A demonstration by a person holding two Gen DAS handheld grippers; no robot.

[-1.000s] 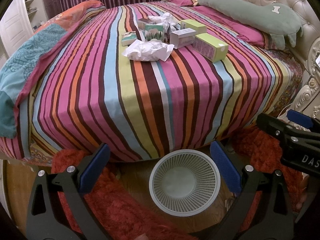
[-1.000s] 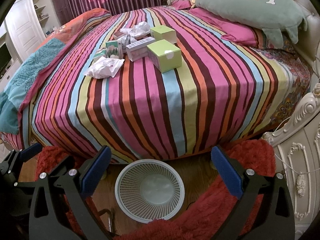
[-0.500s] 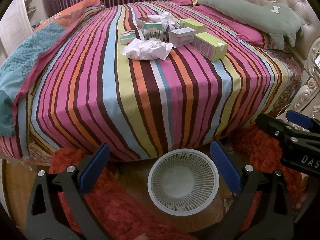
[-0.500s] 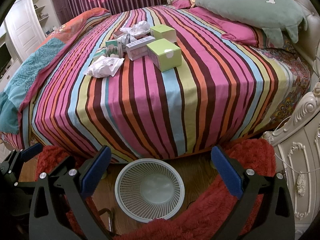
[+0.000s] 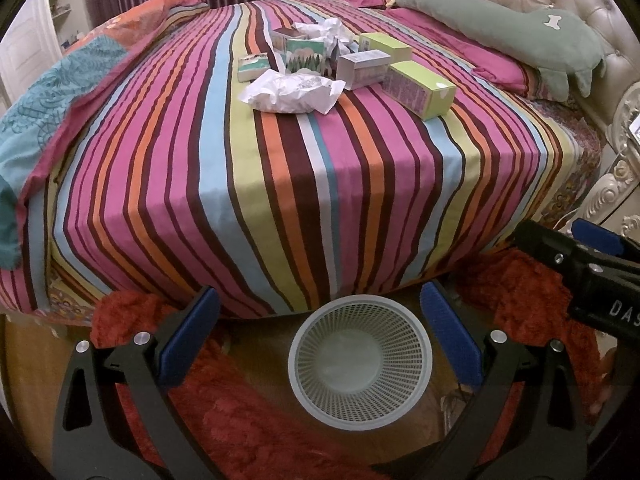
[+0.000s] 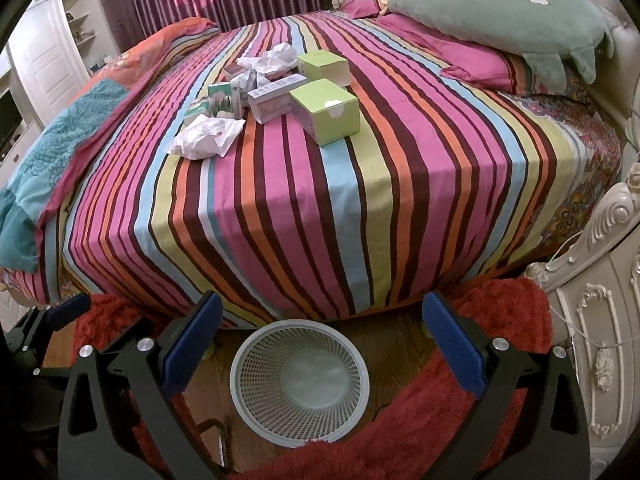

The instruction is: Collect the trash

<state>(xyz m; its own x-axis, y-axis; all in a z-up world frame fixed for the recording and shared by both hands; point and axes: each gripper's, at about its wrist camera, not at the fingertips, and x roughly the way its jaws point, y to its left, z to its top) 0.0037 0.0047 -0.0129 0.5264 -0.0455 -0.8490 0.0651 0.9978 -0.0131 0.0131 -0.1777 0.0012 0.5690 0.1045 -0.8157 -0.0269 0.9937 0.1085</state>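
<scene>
Striped bedding (image 5: 280, 184) carries the trash in a cluster near the bed's middle: crumpled white wrapper (image 5: 290, 91) nearest the foot, green boxes (image 5: 418, 88) and a white carton (image 5: 362, 68) just behind it. On the floor at the foot stands a white mesh basket (image 5: 312, 392). Left gripper (image 5: 320, 340) and right gripper (image 6: 322, 340) hover above it, jaws wide, holding nothing.

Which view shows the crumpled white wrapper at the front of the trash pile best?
The left wrist view: the white wrapper lies near centre, large and unobstructed. The right wrist view shows it smaller, off to the left.
</scene>
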